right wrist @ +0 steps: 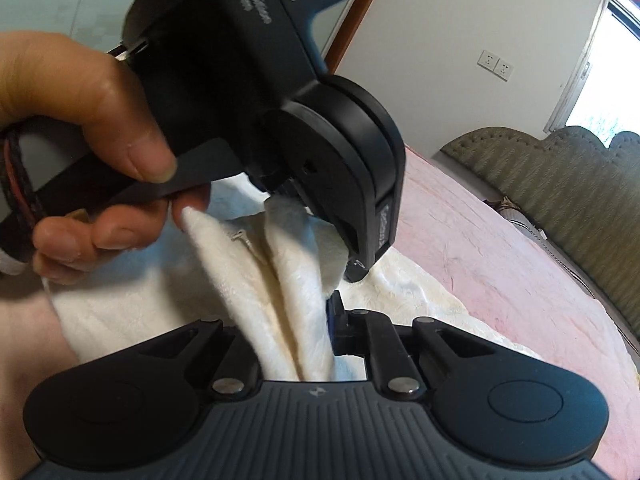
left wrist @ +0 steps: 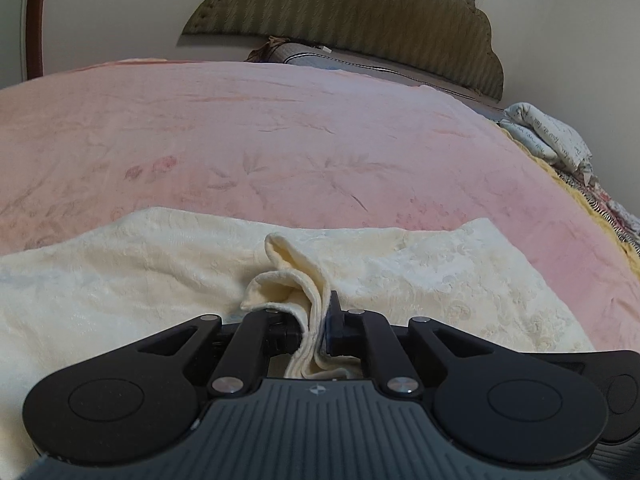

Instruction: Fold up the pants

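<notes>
On the pink floral bedspread [left wrist: 320,128] the cream textured fleece pants [left wrist: 400,264] lie near, mostly unfolded (fold barely begun), with left gripper [left wrist: 318,320] and right gripper [right wrist: 320,320] each pinching bunched cloth.

The pants [left wrist: 120,280] lie spread on the bed [left wrist: 280,140], near its front edge. A bunched fold of them stands between the left gripper's [left wrist: 316,320] jaws. The headboard [left wrist: 360,20] stands behind the bed, pillows [left wrist: 548,136] off to its right. The right gripper [right wrist: 320,320] sits just beside the left one, pinching another fold.
</notes>
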`<state>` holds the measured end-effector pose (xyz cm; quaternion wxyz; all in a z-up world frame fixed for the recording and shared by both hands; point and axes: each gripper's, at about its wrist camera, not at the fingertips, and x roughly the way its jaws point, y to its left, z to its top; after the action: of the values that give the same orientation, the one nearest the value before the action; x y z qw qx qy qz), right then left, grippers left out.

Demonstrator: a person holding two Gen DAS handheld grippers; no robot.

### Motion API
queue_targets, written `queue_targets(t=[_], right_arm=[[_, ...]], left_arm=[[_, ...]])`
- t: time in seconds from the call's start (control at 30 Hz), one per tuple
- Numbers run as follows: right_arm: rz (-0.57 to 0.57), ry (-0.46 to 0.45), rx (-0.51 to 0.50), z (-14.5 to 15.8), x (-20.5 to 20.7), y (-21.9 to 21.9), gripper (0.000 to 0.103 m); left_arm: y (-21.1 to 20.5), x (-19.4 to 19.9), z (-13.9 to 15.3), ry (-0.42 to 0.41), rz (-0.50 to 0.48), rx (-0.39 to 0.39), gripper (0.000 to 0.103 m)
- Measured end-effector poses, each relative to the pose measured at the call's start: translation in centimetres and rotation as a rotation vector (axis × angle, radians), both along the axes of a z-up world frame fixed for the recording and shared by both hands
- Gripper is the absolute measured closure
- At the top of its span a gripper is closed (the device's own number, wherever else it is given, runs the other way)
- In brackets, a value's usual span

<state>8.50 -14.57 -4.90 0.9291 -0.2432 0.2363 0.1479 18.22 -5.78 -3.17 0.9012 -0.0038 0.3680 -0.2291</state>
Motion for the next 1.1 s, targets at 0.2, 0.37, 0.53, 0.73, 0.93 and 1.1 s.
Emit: queue_targets(t=[0.2, 0.37, 0.53, 0.73, 0.93, 1.1], right_arm=[[0.029, -0.001, -0.018, 0.0, -1.4, -0.2, 0.093], [0.103, 0.007, -0.104, 0.5, -3.3, -0.1, 0.087], [0.233, 0.125, 0.070, 4.2, -3.8, -4.6, 0.053], [0.022, 0.059, 0.244, 6.7, -1.7, -11.6, 0.047], [-0.142, 0.125, 0.262, 4.7, 4.3, -14.9, 0.047], [-0.179, 0.241, 0.269, 0.9, 4.8, -15.4, 0.048]], left_arm=[[0.1, -0.2, -0.2, -0.012, -0.001, -0.002, 0.090], [0.9, -0.3, 0.6, -0.009, 0.018, 0.009, 0.071], [1.5, -0.7, 1.2, -0.104, 0.095, 0.097, 0.055], [0.3, -1.9, 2.4, -0.199, 0.135, 0.198, 0.051], [-1.0, -2.9, 3.6, -0.205, 0.094, 0.146, 0.046], [-2.7, -1.7, 1.1, -0.124, 0.054, 0.235, 0.040]])
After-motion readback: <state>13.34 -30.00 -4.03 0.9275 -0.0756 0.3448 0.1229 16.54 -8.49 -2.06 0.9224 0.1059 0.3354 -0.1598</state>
